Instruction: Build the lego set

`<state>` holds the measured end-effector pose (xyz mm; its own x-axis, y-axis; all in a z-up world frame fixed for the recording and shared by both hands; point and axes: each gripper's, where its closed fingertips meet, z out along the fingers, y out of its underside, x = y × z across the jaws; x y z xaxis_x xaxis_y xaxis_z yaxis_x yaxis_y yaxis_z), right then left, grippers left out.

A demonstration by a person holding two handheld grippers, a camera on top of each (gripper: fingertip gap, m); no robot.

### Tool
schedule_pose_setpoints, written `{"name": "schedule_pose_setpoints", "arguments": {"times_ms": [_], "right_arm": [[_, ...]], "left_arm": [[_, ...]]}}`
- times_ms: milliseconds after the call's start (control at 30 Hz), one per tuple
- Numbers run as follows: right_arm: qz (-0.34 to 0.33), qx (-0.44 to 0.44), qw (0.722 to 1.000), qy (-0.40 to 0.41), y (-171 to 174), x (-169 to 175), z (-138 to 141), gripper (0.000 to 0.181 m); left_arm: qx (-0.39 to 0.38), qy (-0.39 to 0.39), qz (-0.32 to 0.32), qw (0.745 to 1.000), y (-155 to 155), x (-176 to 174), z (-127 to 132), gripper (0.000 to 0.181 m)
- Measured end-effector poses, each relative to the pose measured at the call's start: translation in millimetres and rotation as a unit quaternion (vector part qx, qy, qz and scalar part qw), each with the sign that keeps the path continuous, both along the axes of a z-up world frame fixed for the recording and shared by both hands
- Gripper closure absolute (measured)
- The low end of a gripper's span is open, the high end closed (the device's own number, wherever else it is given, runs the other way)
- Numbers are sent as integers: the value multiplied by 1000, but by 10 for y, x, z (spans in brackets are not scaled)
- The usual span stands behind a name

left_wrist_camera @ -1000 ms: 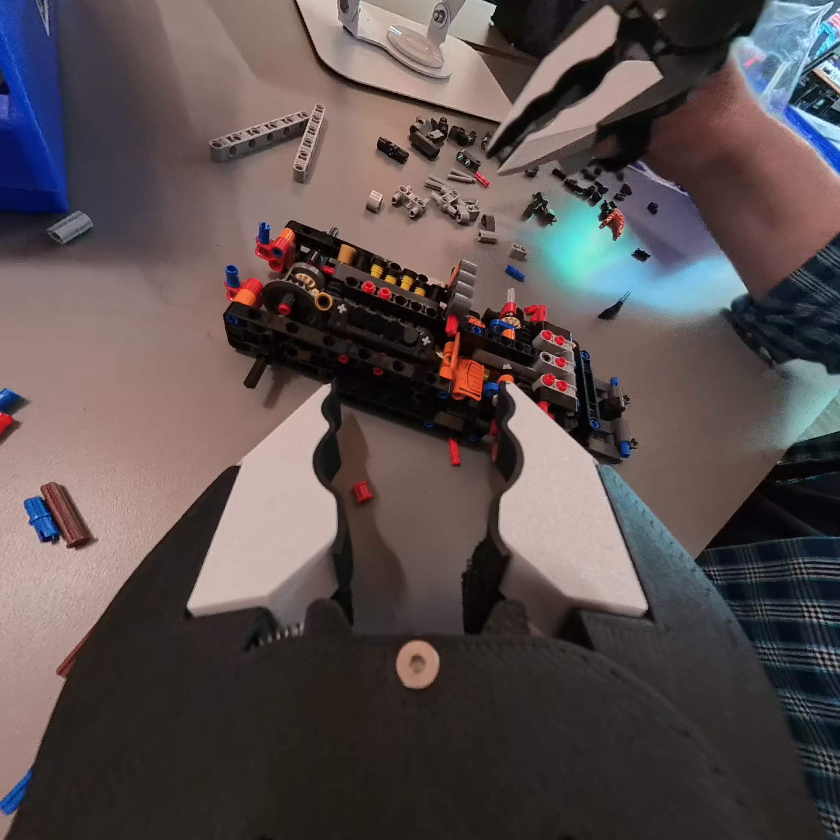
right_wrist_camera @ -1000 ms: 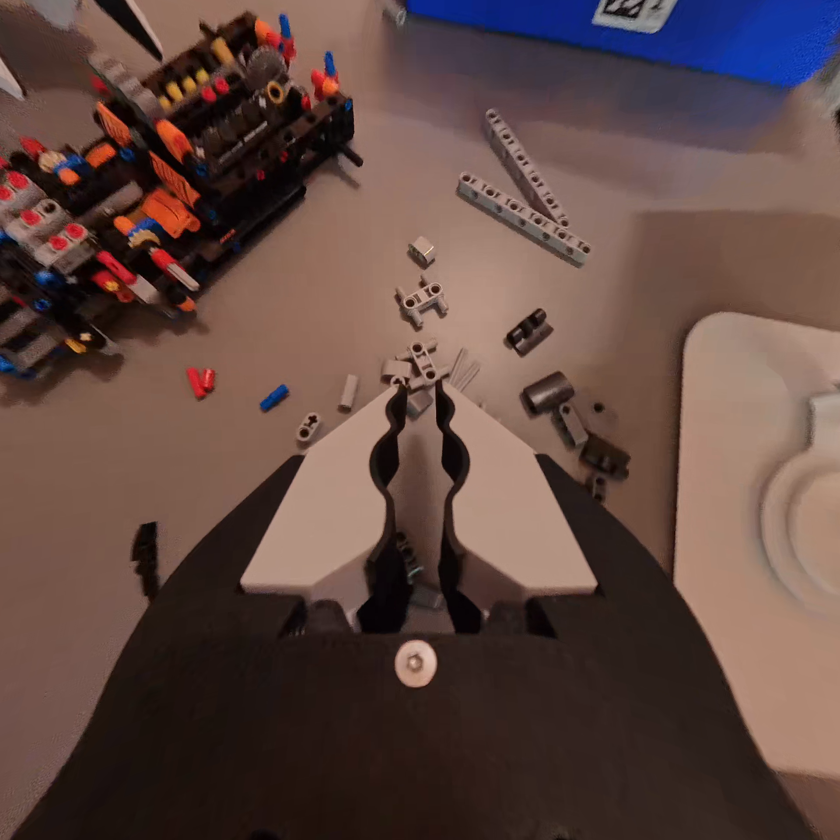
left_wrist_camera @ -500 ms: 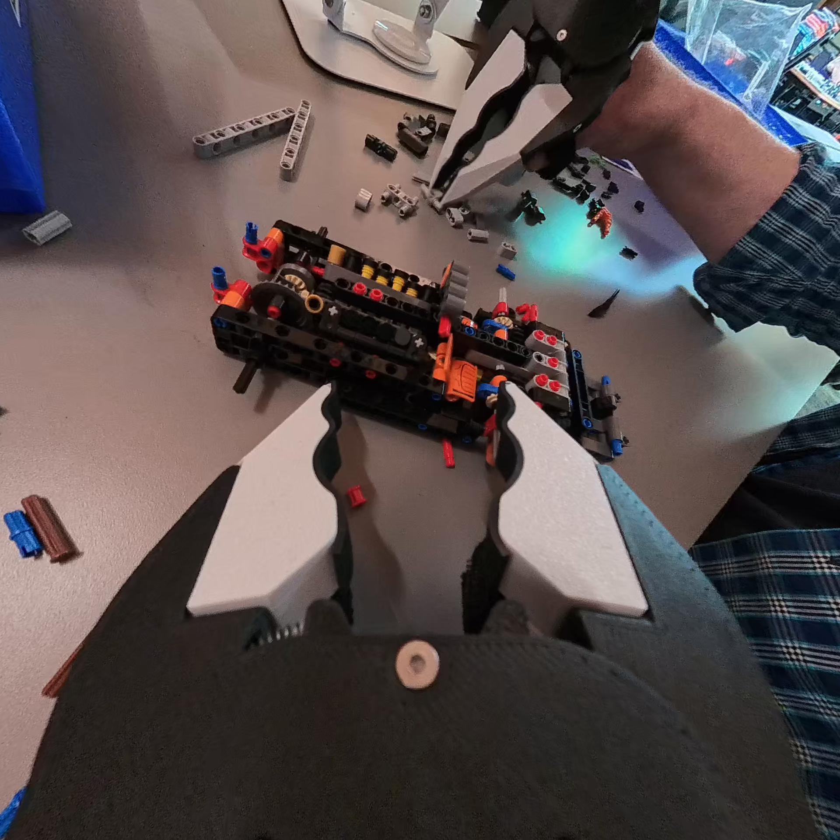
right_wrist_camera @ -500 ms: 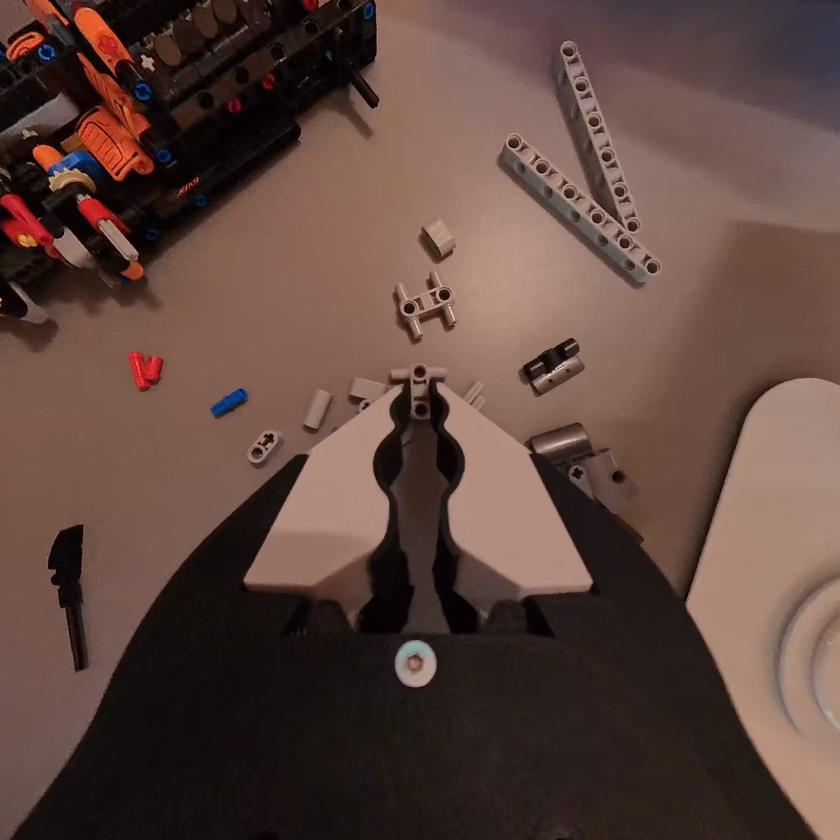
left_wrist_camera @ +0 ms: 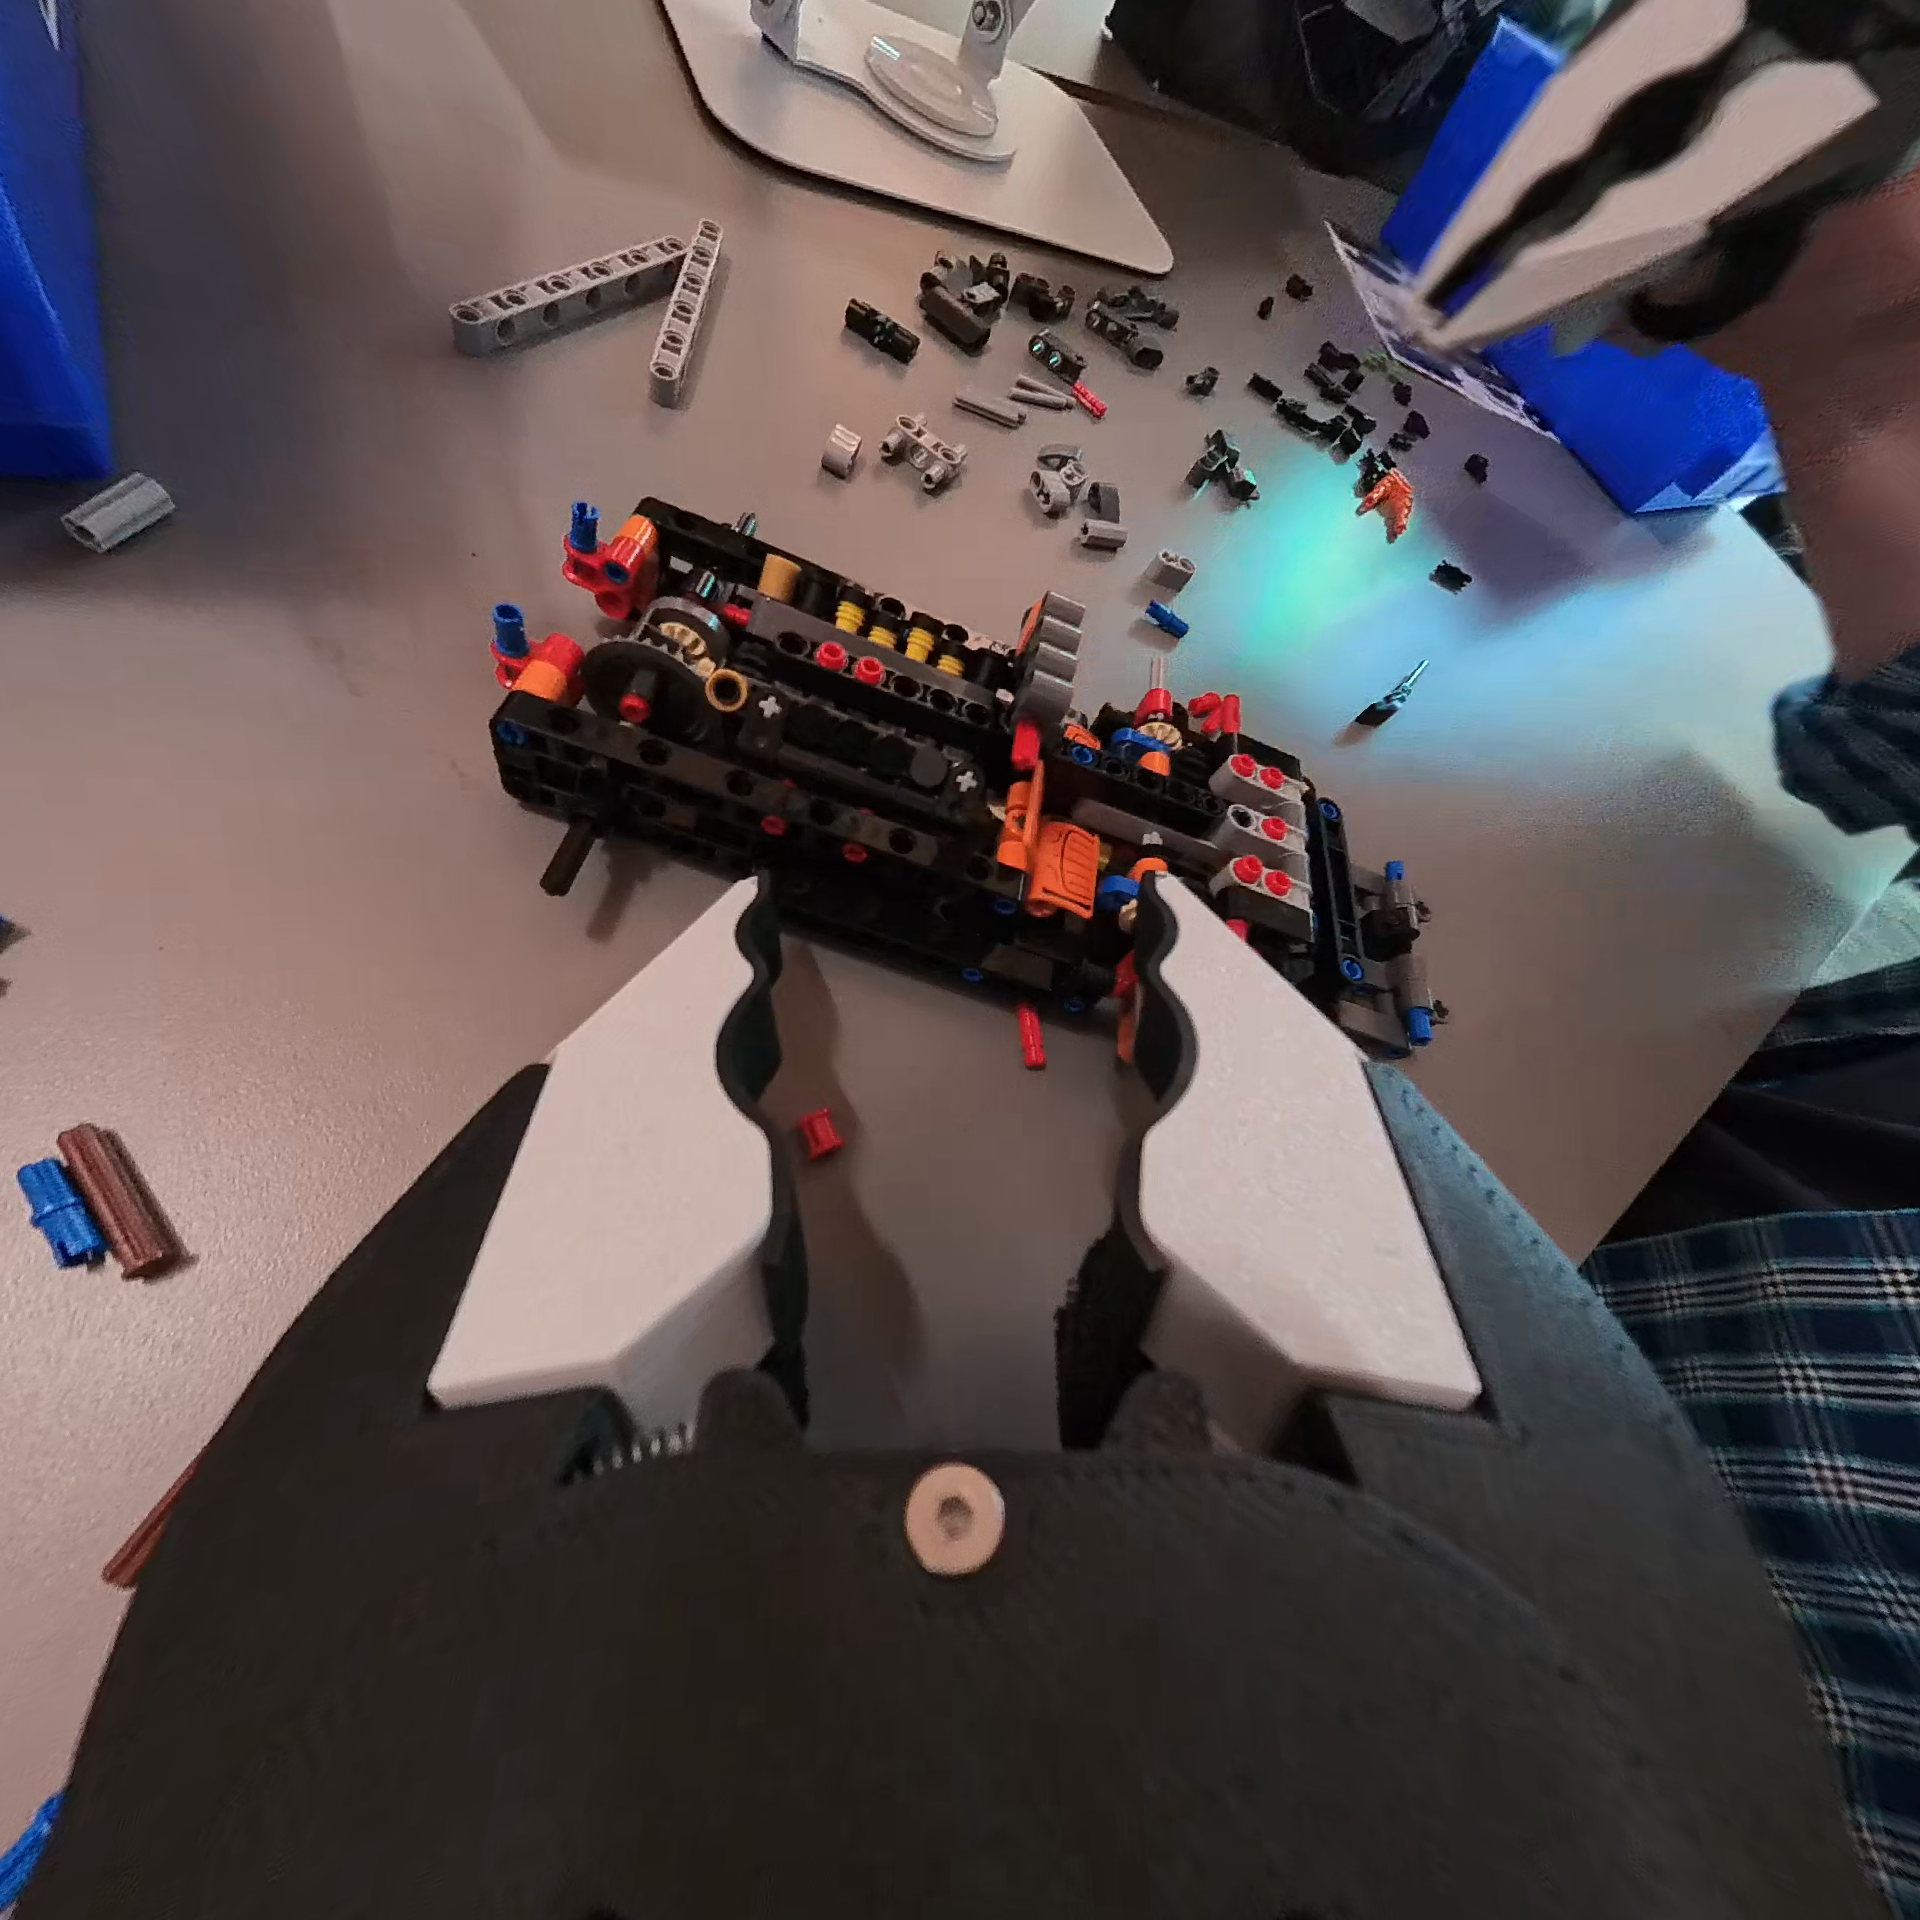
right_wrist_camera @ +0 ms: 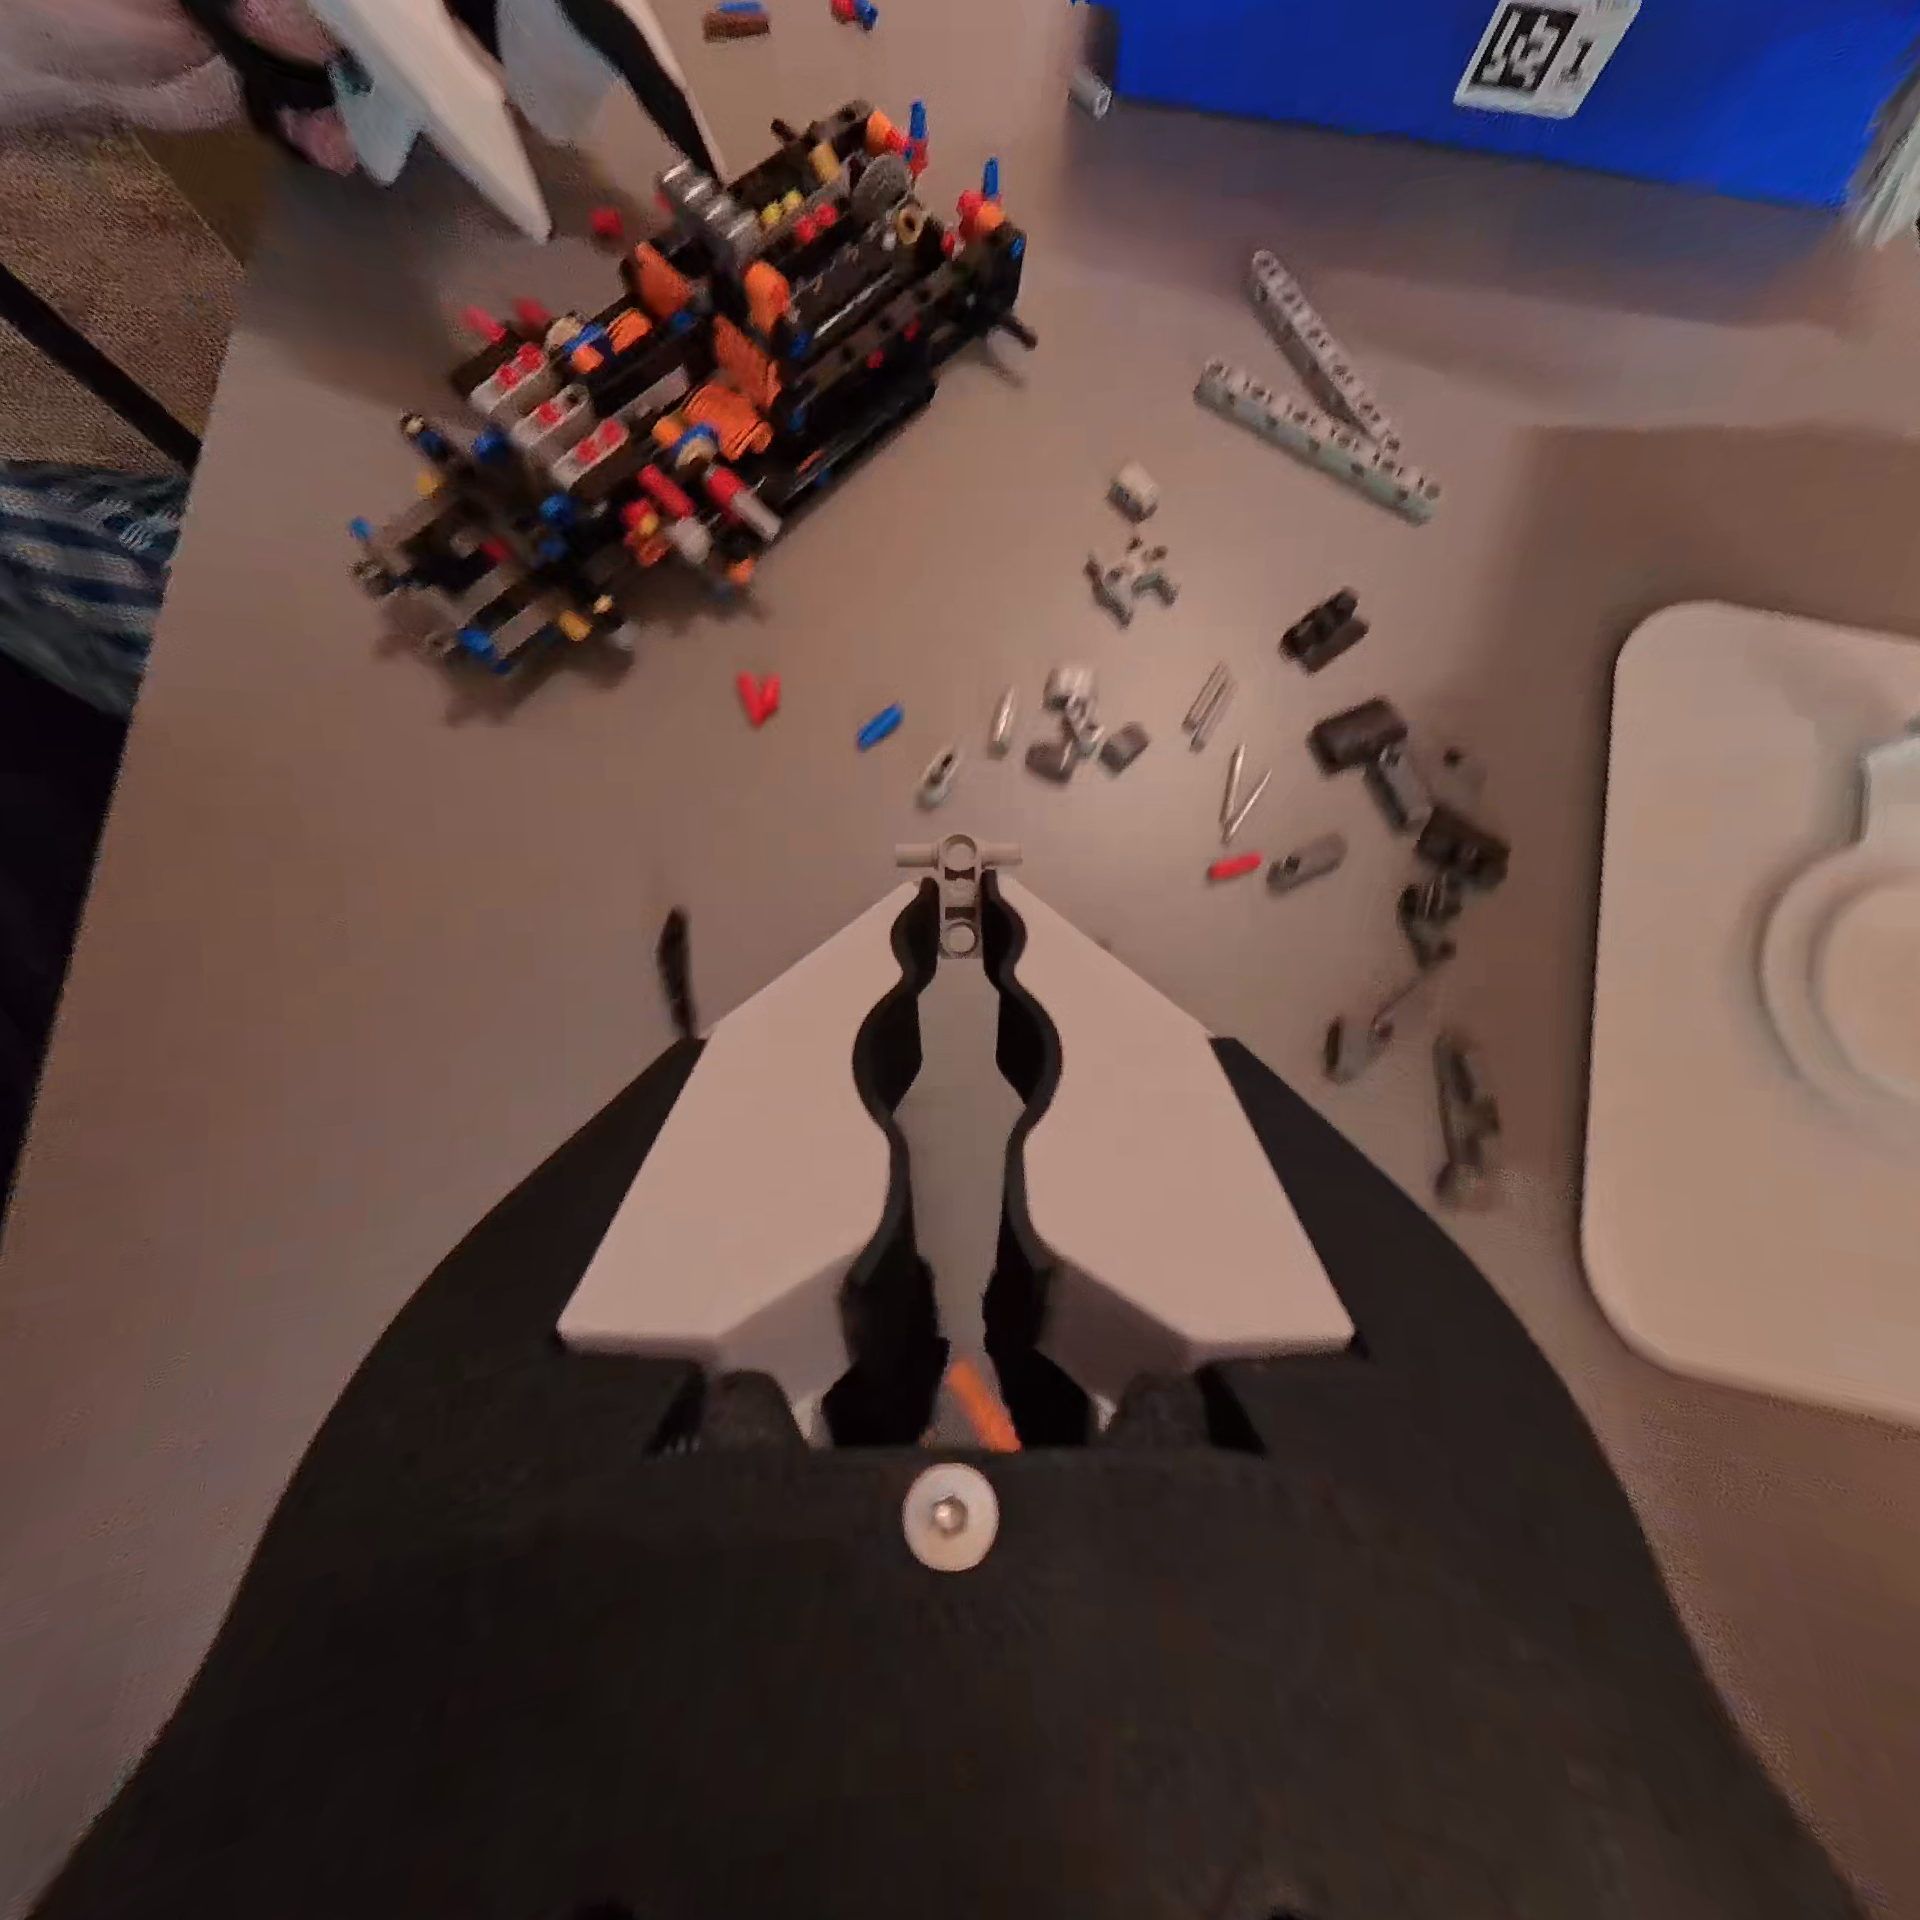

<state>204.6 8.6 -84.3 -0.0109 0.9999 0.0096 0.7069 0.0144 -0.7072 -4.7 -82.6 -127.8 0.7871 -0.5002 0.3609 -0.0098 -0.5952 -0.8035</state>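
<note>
right hand-held gripper | clamps grey connector (raised above table)

We list: table, smooth matt grey surface; lego model, glossy hard plastic in black, orange and red; left gripper, matt white fingers on a grainy black plastic body; sleeve, woven checked cloth; blue bin, smooth plastic.

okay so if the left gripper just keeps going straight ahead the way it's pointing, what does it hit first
Most likely the black lego chassis: the left gripper has its jaws open, tips already at the model's near edge beside the orange part. A small red pin lies on the table between the jaws, probably beneath them; depth is unclear.
</note>
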Motion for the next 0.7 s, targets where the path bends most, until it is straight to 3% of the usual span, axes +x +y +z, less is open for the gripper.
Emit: {"name": "schedule_pose_setpoints", "arguments": {"times_ms": [167,367,600,700], "right_arm": [[-23,-9,999,-36,-452,570,-130,176],[-6,-28,997,-74,-974,922,-431,176],[13,0,989,-149,-1124,1110,-785,175],[5,6,990,-143,-1098,1082,-772,175]], "left_arm": [[0,3,1,1000,1,-1,-5,113],[2,5,3,1000,1,-6,-2,112],[2,7,2,1000,1,-4,-6,112],[3,8,3,1000,2,-5,-6,112]]}}
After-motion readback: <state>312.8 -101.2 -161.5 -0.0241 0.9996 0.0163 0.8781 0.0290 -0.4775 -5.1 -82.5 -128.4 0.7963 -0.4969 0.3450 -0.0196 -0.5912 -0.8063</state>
